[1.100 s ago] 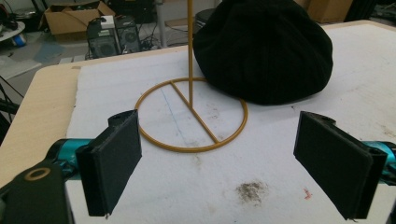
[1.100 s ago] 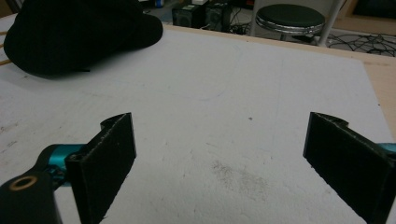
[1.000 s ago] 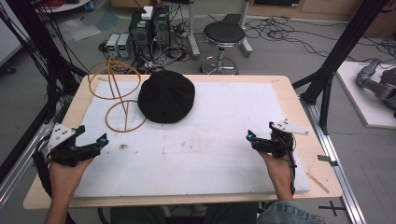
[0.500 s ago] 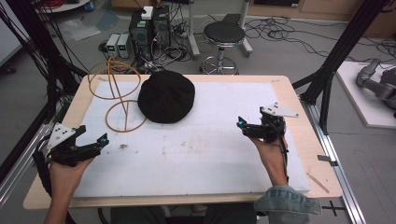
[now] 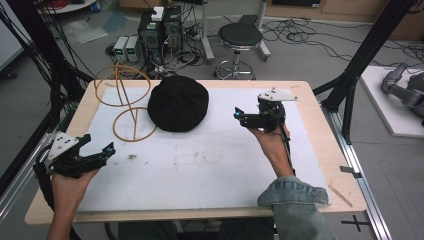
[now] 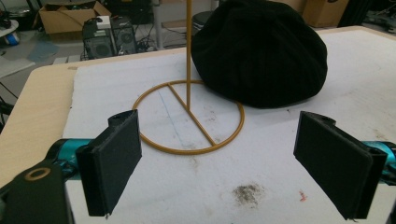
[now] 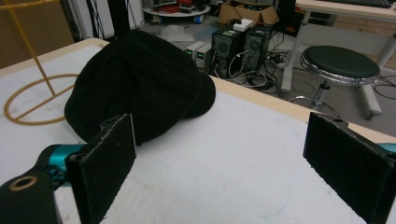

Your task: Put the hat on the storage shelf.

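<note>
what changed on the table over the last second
The right claw moved forward and inward across the table toward the black hat, its jaws open and empty. The left claw stayed at the near left corner, open. The hat and the yellow wire stand did not move.

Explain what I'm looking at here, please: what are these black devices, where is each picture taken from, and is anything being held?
A person holds a hand gripper in each hand: the left gripper and the right gripper. The high view looks down on the white mat from above. Each of the other two views comes from a camera on one gripper, looking out between its black fingers. On the mat lie a black hat and a yellow wire stand. Both grippers are open and hold nothing.
</note>
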The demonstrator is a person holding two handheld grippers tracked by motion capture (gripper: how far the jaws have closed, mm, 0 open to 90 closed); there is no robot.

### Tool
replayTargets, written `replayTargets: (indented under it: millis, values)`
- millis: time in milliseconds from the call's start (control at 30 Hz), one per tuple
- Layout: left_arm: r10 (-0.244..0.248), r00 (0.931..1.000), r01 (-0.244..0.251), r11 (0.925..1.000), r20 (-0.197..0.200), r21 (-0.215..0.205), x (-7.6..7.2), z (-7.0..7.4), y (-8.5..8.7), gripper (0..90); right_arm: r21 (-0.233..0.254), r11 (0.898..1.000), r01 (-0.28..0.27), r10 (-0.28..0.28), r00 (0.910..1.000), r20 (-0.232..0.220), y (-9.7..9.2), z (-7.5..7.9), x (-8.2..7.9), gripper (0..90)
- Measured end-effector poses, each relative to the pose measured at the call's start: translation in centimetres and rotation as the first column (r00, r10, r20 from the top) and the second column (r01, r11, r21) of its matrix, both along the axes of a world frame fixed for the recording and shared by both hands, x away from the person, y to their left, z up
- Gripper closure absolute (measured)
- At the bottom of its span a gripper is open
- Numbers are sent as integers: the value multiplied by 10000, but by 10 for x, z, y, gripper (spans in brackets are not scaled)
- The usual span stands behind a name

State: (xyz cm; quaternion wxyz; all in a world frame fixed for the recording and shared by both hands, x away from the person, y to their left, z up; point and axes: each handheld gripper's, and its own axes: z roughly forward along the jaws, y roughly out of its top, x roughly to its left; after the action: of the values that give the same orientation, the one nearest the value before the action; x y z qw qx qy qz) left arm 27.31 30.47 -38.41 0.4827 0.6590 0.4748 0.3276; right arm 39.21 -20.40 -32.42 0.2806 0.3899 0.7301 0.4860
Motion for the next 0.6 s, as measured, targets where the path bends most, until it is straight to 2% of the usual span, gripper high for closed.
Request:
replayTargets:
  millis: [100, 200, 300, 433, 600]
  values:
    - [-3, 10000, 3, 10000, -2, 3, 0, 0, 0, 153, -58, 9999, -108, 109, 9999, 50, 5, 6, 5, 92]
    - [-30, 10000, 30, 10000, -2, 10, 0, 0, 0, 154, -257, 9991, -351, 356, 9992, 165, 18, 20, 15, 92]
    - [-42, 10000, 42, 10000, 14, -8, 0, 0, -1, 154, -214, 9987, -458, 463, 9987, 221, 25, 27, 20, 92]
    - [-31, 10000, 31, 10000, 31, -13, 0, 1, 1, 154, -373, 9970, -675, 685, 9973, 278, 44, 41, 34, 92]
    - [-28, 10000, 28, 10000, 88, -49, -1, 2, 3, 154, -444, 9954, -845, 858, 9960, 265, 58, 49, 48, 92]
